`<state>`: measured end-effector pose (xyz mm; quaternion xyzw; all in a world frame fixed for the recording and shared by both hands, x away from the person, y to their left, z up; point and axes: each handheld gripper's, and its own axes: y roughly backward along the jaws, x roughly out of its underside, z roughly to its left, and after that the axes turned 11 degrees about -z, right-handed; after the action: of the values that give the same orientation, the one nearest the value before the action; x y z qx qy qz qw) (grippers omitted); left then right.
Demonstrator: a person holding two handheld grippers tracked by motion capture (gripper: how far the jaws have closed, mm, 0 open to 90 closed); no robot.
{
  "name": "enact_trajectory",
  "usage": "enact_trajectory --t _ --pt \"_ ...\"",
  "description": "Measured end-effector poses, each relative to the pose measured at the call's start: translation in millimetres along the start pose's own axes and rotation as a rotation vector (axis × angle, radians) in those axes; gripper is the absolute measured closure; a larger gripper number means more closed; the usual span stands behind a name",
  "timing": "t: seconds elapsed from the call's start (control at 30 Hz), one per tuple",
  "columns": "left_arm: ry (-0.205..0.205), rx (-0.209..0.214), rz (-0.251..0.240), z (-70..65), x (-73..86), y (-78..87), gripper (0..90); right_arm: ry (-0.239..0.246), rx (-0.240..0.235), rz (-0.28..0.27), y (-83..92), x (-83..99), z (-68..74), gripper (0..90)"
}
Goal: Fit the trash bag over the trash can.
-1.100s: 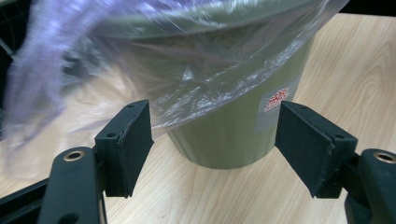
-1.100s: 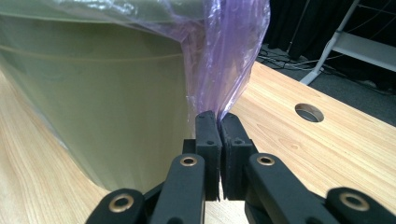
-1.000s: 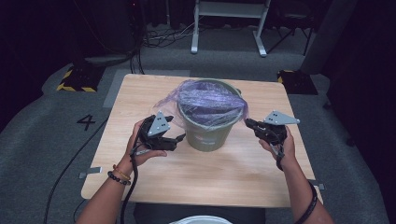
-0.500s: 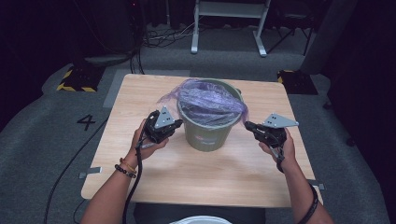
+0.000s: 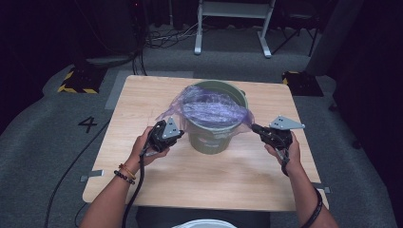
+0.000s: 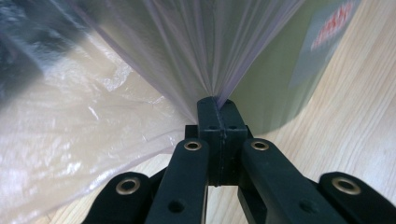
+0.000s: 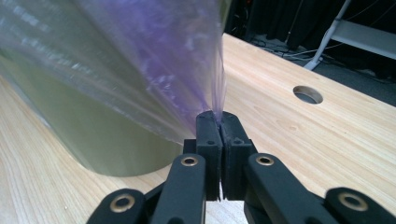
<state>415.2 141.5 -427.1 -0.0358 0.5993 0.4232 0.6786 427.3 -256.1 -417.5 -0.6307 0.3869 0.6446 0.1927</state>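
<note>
A green bin (image 5: pixel 216 137) stands at the middle of the wooden table (image 5: pixel 142 95), with a thin purple plastic bag (image 5: pixel 211 107) draped over its mouth. My left gripper (image 5: pixel 178 135) is at the bin's left side, shut on the bag's left edge. The left gripper view shows its jaws (image 6: pixel 217 105) pinching pleated film (image 6: pixel 196 51) in front of the bin wall (image 6: pixel 280 70). My right gripper (image 5: pixel 256 128) is at the bin's right side, shut on the bag's right edge. In the right gripper view the film (image 7: pixel 154 56) fans up from the closed jaws (image 7: pixel 217 116) beside the bin (image 7: pixel 93 135).
A round hole (image 7: pixel 308 94) is cut in the tabletop to the right of the bin. A white round rim (image 5: pixel 206 223) sits at the table's near edge. A metal stand (image 5: pixel 233 28) and yellow-black blocks (image 5: pixel 76 80) are on the floor beyond the table.
My left gripper's jaws, open a second ago, have closed on the bag's left edge and sunk slightly. The right gripper has kept its grip and place.
</note>
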Motion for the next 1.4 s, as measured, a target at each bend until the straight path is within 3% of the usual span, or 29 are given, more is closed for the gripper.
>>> enact_trajectory --t 0.1,0.13,0.2,0.23,0.27,0.4,0.47,0.57,0.67,0.77,0.83,0.9,0.97,1.03,1.07,1.13,1.2,1.27,1.33,1.4 --pt "-0.015 0.007 0.035 -0.2 3.3 -0.6 90.0 0.006 0.003 -0.006 2.3 -2.2 0.7 87.6" --pt "-0.013 -0.013 0.014 -0.9 4.8 3.1 89.9 0.012 0.009 -0.006 4.3 -4.6 2.2 83.8" --pt "0.025 -0.029 -0.031 1.4 4.4 12.2 70.4 0.025 0.014 -0.012 6.8 -7.1 4.0 79.5" --pt "0.025 -0.029 -0.031 1.4 4.4 12.2 59.6 0.025 0.014 -0.012 6.8 -7.1 4.0 79.5" --pt "0.039 -0.033 -0.055 1.3 4.3 15.9 59.6 0.029 0.022 -0.019 8.7 -8.9 5.0 71.3" --pt "0.111 -0.006 -0.146 2.7 4.7 41.2 35.0 0.059 0.018 -0.063 15.5 -16.1 9.0 50.9" --pt "0.132 0.014 -0.188 1.9 5.2 54.0 26.9 0.088 0.01 -0.087 19.6 -21.3 12.8 45.6" --pt "0.15 -0.018 -0.255 1.3 4.3 74.9 20.6 0.123 -0.007 -0.123 26.8 -31.5 19.9 41.2" --pt "0.159 -0.071 -0.292 8.8 1.0 86.8 21.5 0.168 -0.028 -0.163 31.5 -45.0 28.5 40.8" --pt "0.174 -0.121 -0.305 25.7 -6.1 90.2 22.9 0.21 -0.028 -0.171 31.1 -56.8 33.9 42.9" --pt "0.166 -0.125 -0.301 35.0 -10.5 88.4 24.2 0.234 -0.025 -0.17 29.0 -63.9 36.3 45.7" --pt "0.153 -0.134 -0.284 43.4 -15.2 82.7 28.4 0.289 -0.001 -0.15 25.9 -69.4 39.1 46.6" --pt "0.136 -0.113 -0.273 49.5 -18.9 75.6 33.2 0.309 -0.005 -0.141 23.2 -72.4 40.6 57.0" --pt "0.108 -0.125 -0.239 52.5 -23.0 67.8 38.5 0.33 -0.009 -0.123 19.7 -73.6 41.5 67.2" --pt "0.078 -0.121 -0.224 53.9 -25.9 63.8 45.7 0.338 -0.019 -0.109 17.9 -73.9 41.5 72.9" --pt "0.06 -0.098 -0.215 55.5 -28.7 60.9 56.5 0.343 -0.033 -0.084 14.5 -74.7 40.0 83.9" --pt "0.036 -0.1 -0.205 56.4 -32.7 56.7 66.6 0.33 -0.043 -0.084 13.1 -75.9 37.8 88.7" --pt "0.026 -0.11 -0.19 58.2 -37.5 51.5 78.3 0.302 -0.044 -0.097 11.9 -79.1 33.1 89.8" --pt "0.02 -0.102 -0.185 60.2 -41.0 47.2 85.9 0.282 -0.047 -0.112 12.0 -81.8 30.2 89.9" --pt "0.025 -0.12 -0.182 62.6 -44.9 43.5 89.6 0.267 -0.04 -0.125 11.1 -85.6 26.6 90.0"
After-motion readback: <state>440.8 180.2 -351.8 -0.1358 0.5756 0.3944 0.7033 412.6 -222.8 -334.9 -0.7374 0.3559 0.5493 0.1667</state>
